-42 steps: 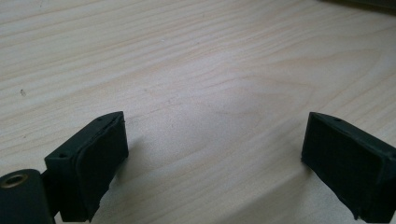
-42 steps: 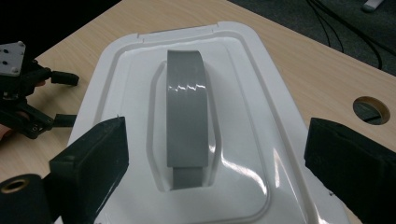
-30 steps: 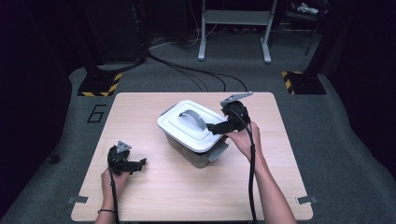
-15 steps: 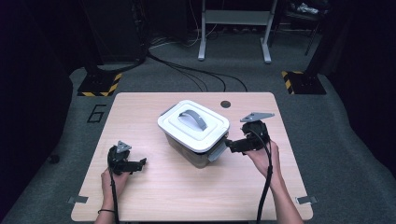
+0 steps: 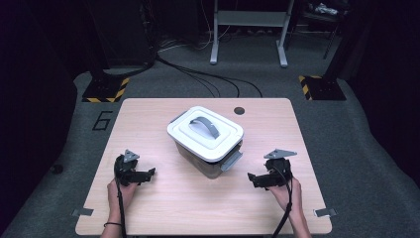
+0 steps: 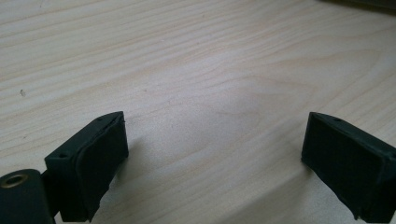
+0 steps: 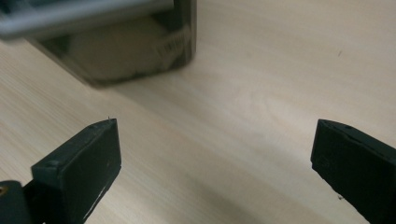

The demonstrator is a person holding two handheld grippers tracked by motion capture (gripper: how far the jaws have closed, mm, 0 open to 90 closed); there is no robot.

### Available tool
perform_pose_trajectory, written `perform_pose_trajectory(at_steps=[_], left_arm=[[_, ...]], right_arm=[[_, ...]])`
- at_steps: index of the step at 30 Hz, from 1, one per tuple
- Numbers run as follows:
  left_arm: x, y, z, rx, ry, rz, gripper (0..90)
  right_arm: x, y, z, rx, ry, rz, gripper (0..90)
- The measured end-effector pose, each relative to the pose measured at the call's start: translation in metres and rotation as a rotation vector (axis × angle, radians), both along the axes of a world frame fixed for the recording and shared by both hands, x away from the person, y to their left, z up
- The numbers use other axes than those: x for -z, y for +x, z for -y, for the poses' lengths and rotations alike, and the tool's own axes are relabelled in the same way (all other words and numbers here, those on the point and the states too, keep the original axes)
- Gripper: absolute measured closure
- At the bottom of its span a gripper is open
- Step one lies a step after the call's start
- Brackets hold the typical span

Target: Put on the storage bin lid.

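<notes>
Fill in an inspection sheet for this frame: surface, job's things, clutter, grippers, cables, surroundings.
Surface: light wooden table, bare around the box, with a small round dark hole near its far edge.
Job's things: storage box mid-table, white lid on, grey handle on top, a grey latch sticking out on its near right side.
Clutter: nothing seen.
Grippers: left gripper and right gripper low over the table, jaws wide apart, holding nothing.
Cables: one trails from each gripper along the forearm; floor cables lie behind the table.
Surroundings: dark room, grey floor, hazard-striped bases, a metal frame.
</notes>
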State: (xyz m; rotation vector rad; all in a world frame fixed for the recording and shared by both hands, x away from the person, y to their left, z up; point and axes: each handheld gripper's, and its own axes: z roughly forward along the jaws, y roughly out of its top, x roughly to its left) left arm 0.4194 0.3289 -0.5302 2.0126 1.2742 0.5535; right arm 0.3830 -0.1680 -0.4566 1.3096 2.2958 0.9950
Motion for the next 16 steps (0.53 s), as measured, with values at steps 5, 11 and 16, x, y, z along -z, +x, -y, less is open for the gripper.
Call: perform_pose_trajectory(at_steps=[5,11,16], left_arm=[[0.000,0.000,0.000,0.000,0.000,0.000,6.7],[0.000,0.000,0.000,0.000,0.000,0.000,6.7],[0.000,0.000,0.000,0.004,0.002,0.000,6.8]], right_arm=[[0.039,-0.007,0.003,0.029,-0.011,-0.043,0.0],[0.062,-0.014,0.011,0.084,-0.052,0.006,0.0],[0.072,-0.015,0.020,0.106,-0.054,0.038,0.0]])
